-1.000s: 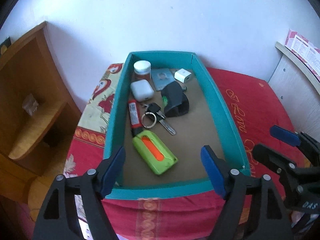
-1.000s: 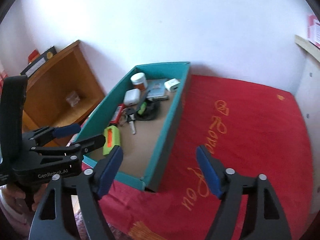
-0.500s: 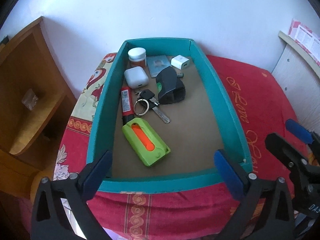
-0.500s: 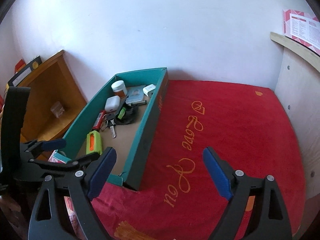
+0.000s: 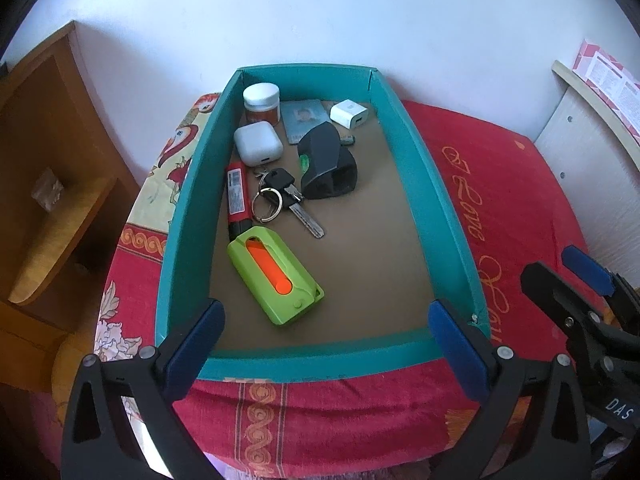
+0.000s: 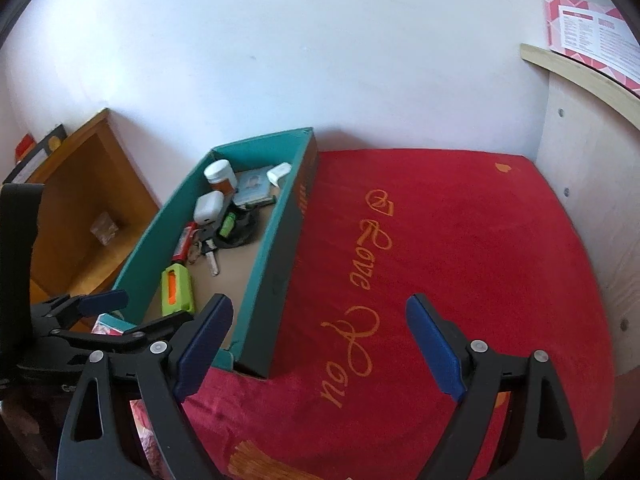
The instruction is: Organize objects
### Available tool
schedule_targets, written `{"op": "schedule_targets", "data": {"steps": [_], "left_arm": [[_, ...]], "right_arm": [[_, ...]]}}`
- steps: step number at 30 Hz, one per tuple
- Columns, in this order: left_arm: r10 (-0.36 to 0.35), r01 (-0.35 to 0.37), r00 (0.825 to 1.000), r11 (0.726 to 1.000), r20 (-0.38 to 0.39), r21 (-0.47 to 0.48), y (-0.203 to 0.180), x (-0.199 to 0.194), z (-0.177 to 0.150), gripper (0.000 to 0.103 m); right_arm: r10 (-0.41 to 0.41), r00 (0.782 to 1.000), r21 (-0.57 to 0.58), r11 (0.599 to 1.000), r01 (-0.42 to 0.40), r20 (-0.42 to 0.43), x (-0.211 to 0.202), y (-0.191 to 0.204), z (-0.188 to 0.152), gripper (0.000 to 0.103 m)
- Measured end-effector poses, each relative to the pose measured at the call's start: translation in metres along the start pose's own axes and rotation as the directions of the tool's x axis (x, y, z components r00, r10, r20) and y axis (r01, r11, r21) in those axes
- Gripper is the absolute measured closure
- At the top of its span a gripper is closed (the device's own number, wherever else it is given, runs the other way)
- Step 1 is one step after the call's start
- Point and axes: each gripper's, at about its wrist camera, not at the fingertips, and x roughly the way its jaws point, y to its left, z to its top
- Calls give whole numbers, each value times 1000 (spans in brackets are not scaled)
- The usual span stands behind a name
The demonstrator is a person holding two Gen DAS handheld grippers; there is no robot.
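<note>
Left wrist view: the left gripper (image 5: pixel 326 330) hangs released over the near end of one teal box (image 5: pixel 436 208), nothing between its pads; its jaws have just been widening. Inside the box, from 12 o'clock down to 6: one white-lidded jar (image 5: pixel 262 102), one card (image 5: pixel 304 120), one white charger (image 5: pixel 349 113), one white earbud case (image 5: pixel 258 145), one black holder (image 5: pixel 329 164), one red lighter (image 5: pixel 238 198), one key bunch (image 5: pixel 286 202), one green case (image 5: pixel 276 276). At 4 o'clock stands the right gripper (image 5: pixel 572 276).

Right wrist view: the right gripper is released too, empty, over one red cloth (image 6: pixel 440 248), its jaws also lately widened; the box lies at 10 o'clock, one wooden shelf (image 6: pixel 80 196) at 9
</note>
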Motion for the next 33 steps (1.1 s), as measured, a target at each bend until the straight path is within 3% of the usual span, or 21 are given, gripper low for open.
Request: {"op": "schedule_targets", "data": {"steps": [14,33], "left_arm": [[39,-39,999,999,-29,4,-2,13,7,0],[55,-56,997,998,-46,-35,5,22,9,0]], "right_arm": [[-49,997,60,997,53,-63,14,-8,-3,13],[-72,995,70,995,77,-70,15,-6,-6,13]]}}
